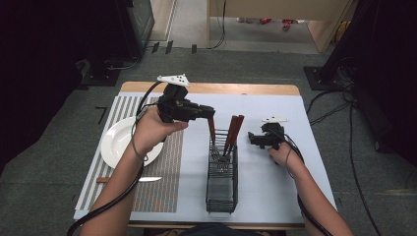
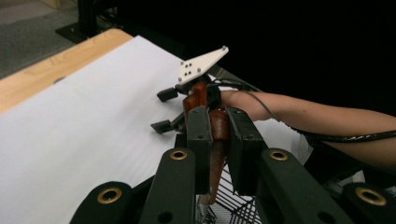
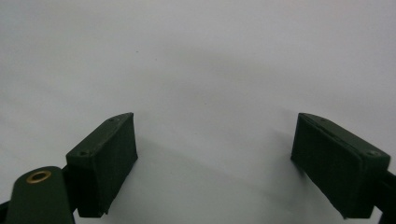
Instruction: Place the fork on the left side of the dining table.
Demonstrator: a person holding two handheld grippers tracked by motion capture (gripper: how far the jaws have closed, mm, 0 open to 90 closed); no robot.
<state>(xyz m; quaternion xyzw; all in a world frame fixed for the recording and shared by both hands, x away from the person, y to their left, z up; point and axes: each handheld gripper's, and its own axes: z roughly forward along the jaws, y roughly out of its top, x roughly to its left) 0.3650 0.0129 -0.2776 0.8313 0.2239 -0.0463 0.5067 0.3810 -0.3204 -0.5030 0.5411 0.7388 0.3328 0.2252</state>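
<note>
Clamped between the two black jaws of the left gripper [image 1: 210, 112] is the reddish wooden handle of a fork [image 1: 212, 133], which hangs over the far end of the wire caddy [image 1: 222, 196] with its tines low among the mesh. In the left gripper view the jaws press flat on either side of that handle [image 2: 217, 140], and the brown wood runs down toward the basket wires below. Two more wooden-handled utensils [image 1: 235, 132] lean together in the caddy just beside the held one. The right gripper [image 1: 252, 138] rests on the white table cover [image 1: 275, 196] to the right of the caddy, jaws spread wide with nothing between them, as its own view shows over the bare sheet [image 3: 196, 70].

The step in hand looks like lifting the fork out of the caddy; whether the tines have fully cleared the wires is hard to tell from the high view. To the left, a white plate [image 1: 115, 142] sits on a striped placemat [image 1: 162, 191], and a knife [image 1: 142, 179] lies on the mat just below the plate.

The next move probably calls for raising the fork straight up so the tines do not snag the mesh or drag the neighbouring handles, then carrying it left toward the place setting and laying it flat beside the plate.
</note>
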